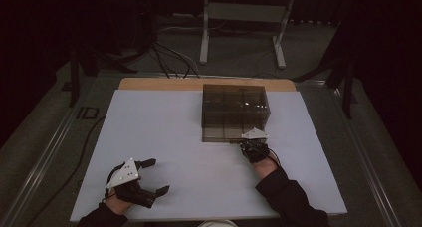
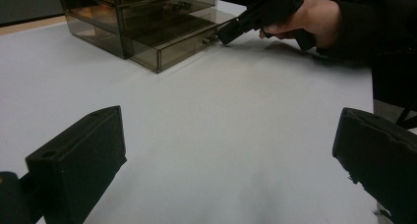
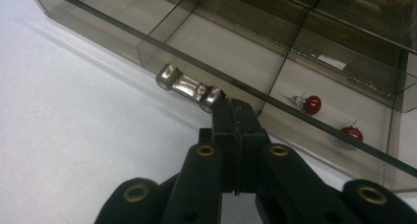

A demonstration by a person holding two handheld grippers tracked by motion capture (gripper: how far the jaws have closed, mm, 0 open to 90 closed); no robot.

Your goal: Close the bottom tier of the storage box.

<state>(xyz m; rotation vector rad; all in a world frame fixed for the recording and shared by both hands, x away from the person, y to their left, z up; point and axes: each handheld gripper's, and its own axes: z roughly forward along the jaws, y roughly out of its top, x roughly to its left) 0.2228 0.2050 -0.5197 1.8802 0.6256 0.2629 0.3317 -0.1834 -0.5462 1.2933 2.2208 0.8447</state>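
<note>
A: Closed tight, that right gripper (image 3: 235, 117)? Anything pinched?

B: Fully closed, nothing between the pads; tips pressed against one end of the metal handle (image 3: 190, 86) on the bottom drawer (image 3: 216, 52) of the smoky drawer box (image 1: 235, 112). Probably hooking it, not clamping.

A: And the drawer?

B: Slid partly out toward the table (image 1: 164, 137) edge, two red earrings (image 3: 312, 104) lying in its compartments.

A: Left gripper (image 1: 154, 177)?

B: Wide open, empty, parked on the near left, well apart from the box. Likely kept clear for a later pick.

Left hand-held gripper (image 1: 152, 177): near left, jaws wide apart.
Right hand-held gripper (image 1: 254, 143): farther right, jaws pressed together.
</note>
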